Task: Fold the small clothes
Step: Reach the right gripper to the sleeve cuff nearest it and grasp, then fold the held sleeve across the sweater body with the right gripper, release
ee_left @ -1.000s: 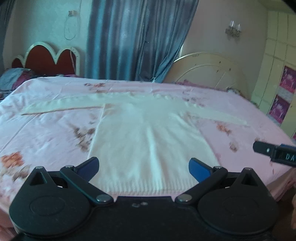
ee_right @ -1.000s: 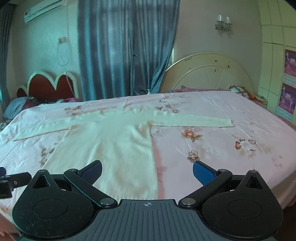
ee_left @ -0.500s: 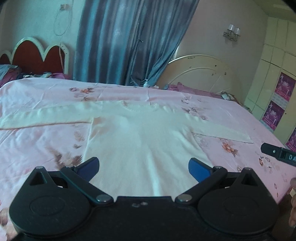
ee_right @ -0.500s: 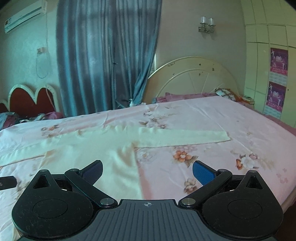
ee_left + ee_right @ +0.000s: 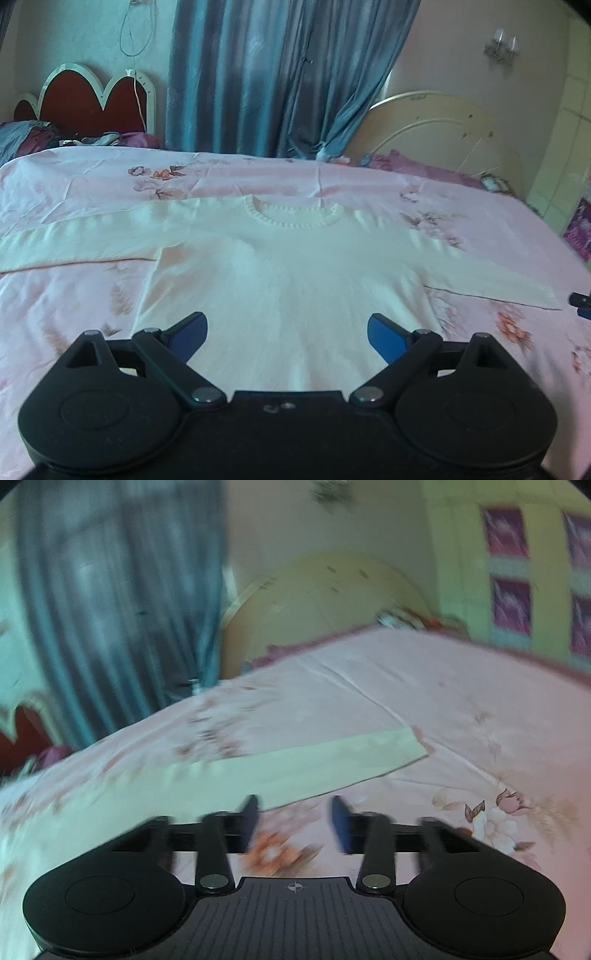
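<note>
Left gripper [image 5: 287, 334] wide, closing slightly over sweater [image 5: 280, 280]. Right gripper [image 5: 294, 821] just narrowed, empty, near sleeve [image 5: 295, 768] edge; bare sheet [image 5: 480, 709] beyond

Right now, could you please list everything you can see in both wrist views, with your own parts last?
sweater: one, cream, spread flat on the bed, sleeves out to both sides, round collar away from the camera
right sleeve: cream, flat on the sheet, just ahead of the right fingertips
bed sheet: one, pink with flowers, covering the bed
curtain: blue, behind the bed
red headboard: one, scalloped, far left
cream headboard: one, rounded, far right
wall lamp: one, upper right wall
posters: magenta, on the cabinet doors
left hand-held gripper: black, blue pads, open over the sweater
right hand-held gripper: jaws just been closing, nothing between them
</note>
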`<action>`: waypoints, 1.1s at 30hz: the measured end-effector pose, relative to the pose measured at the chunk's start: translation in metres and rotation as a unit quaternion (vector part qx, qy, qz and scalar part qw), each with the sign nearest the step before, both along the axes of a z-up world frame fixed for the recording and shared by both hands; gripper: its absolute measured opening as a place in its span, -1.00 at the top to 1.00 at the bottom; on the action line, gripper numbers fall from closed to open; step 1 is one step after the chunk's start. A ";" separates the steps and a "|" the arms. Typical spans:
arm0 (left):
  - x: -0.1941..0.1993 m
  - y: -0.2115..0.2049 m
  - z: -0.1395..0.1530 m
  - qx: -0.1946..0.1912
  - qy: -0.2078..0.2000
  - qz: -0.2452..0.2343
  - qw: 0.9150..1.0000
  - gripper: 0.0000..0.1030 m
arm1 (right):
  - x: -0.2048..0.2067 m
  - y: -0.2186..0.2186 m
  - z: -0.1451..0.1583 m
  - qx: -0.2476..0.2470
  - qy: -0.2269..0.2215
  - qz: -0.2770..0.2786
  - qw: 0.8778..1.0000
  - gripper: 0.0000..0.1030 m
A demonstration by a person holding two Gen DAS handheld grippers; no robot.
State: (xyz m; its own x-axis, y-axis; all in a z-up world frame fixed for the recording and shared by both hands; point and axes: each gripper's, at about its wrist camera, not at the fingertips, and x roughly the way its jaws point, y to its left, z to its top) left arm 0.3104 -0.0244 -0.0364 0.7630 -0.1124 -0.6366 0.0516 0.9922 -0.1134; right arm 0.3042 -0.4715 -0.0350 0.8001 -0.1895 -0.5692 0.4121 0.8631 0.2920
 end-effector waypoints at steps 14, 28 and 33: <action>0.085 -0.106 -0.042 0.045 0.064 -0.016 0.997 -0.82 | 0.061 -0.140 -0.081 0.145 0.027 -0.089 0.985 0.50; 0.106 -0.062 -0.033 0.058 0.070 0.001 0.996 -0.71 | 0.081 -0.148 -0.079 0.098 0.035 -0.091 0.990 0.95; 0.110 -0.002 -0.038 0.067 0.076 0.007 0.995 -0.58 | 0.107 -0.066 -0.035 0.015 0.001 0.019 1.000 0.96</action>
